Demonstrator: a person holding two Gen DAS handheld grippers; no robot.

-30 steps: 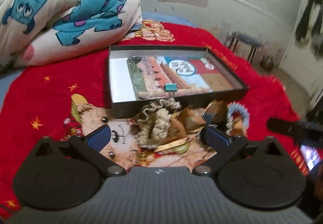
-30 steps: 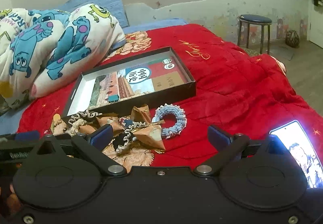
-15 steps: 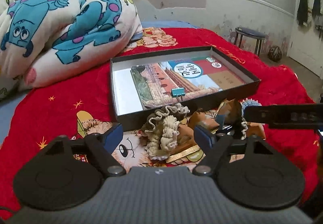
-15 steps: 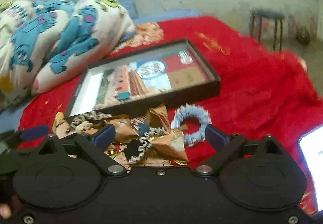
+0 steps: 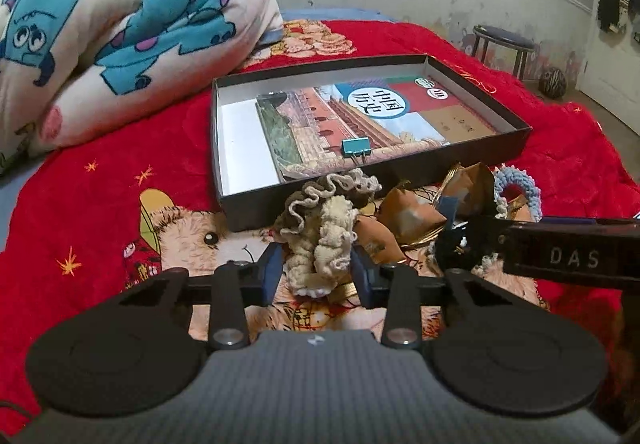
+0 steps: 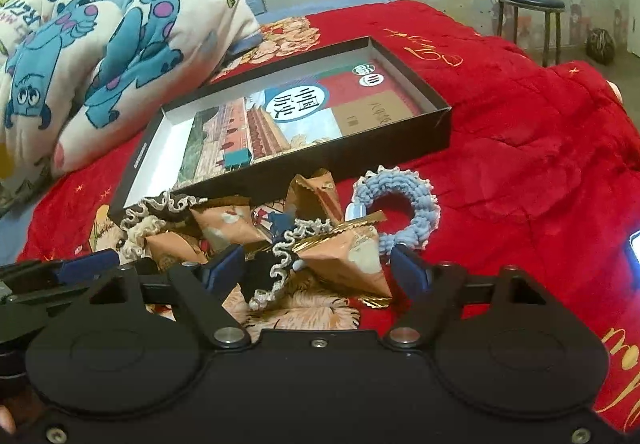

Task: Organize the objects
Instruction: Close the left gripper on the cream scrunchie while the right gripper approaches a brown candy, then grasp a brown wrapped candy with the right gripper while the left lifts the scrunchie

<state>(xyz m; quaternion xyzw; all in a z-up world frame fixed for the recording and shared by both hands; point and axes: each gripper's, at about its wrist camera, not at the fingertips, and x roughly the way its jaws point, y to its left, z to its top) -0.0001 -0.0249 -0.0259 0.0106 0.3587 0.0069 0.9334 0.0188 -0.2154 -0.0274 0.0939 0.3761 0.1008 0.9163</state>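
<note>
The left gripper (image 5: 316, 276) is closing in around the cream scrunchie (image 5: 328, 232), which lies at the near end of the pile just in front of the black box (image 5: 516, 142). Its jaws have just been narrowing and now stand close on either side of the ruffled fabric; whether the pads (image 5: 271, 272) are already pressing I cannot tell, so I would keep squeezing until the fabric bunches before lifting. Soft fabric is likely to slip from a light pinch, so biting into the thick middle looks safer than catching the frilled edge.

The right gripper (image 6: 318, 270) is working the same pile further from the box's near left corner. Its jaws have just been closing too but are standing fairly wide, with the dark scrunchie (image 6: 276, 268) and a peach wrapped packet (image 6: 348, 256) both between them, and neither pad is visibly touching. It should probably settle on one item, since clamping both may drop one on the way.

Beyond these, more wrapped packets (image 5: 412, 214) are leaning against the box's front wall, and the blue scrunchie (image 6: 396, 208) is lying just in front of that wall towards its right end. Inside the box, a book (image 5: 360, 120) is lying flat with a teal binder clip (image 5: 355, 146) on it; the bare white floor at the box's left end looks the obvious place to set things down.
</note>
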